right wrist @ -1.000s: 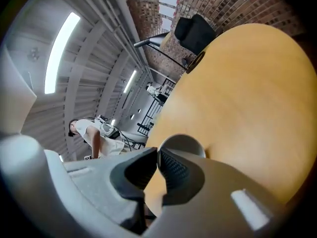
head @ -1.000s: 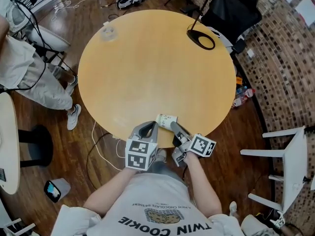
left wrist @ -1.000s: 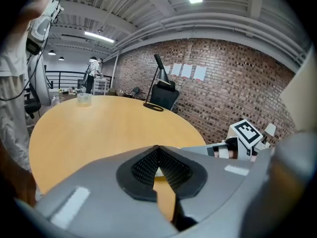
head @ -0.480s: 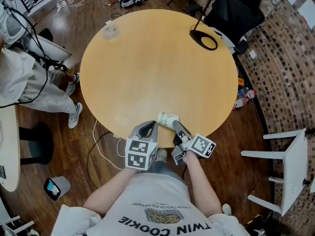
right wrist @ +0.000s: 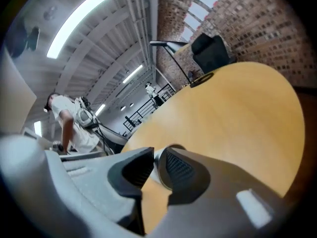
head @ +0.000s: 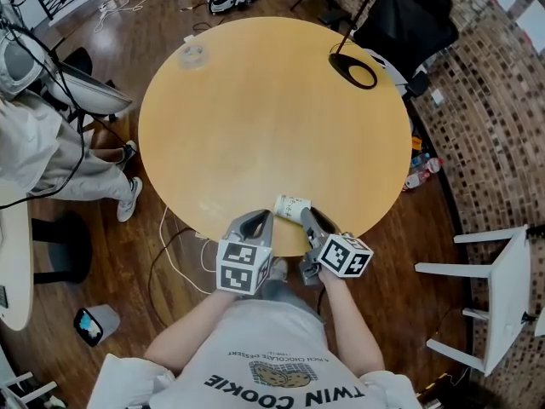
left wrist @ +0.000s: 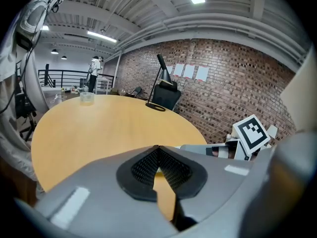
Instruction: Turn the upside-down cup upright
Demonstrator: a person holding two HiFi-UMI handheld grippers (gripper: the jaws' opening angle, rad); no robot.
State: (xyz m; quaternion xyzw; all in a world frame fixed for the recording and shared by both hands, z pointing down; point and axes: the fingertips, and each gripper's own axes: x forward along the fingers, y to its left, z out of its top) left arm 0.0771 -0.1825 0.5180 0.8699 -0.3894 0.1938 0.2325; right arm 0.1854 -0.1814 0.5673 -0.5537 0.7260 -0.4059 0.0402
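A white paper cup (head: 290,207) with green print sits near the front edge of the round wooden table (head: 272,118). My right gripper (head: 306,216) reaches it from the near right. In the right gripper view the cup's thin rim wall (right wrist: 157,168) lies between the jaws of my right gripper (right wrist: 158,151). The jaws are opening, with a sliver of gap beside the left pad. Whether the cup stands fully upright I cannot tell. My left gripper (head: 258,218) rests just left of the cup, and in its own view the left gripper (left wrist: 157,148) is shut on nothing.
A black ring-shaped lamp base (head: 351,68) lies at the table's far right and a small clear container (head: 192,54) at the far left. A black chair (head: 409,11) stands behind the table and a white chair (head: 498,288) to the right. A person (head: 43,143) is at the left.
My right gripper has rolled, so its marker cube now faces up more, and its jaws have parted slightly around the cup. The left gripper stayed put. The person at left shifted.
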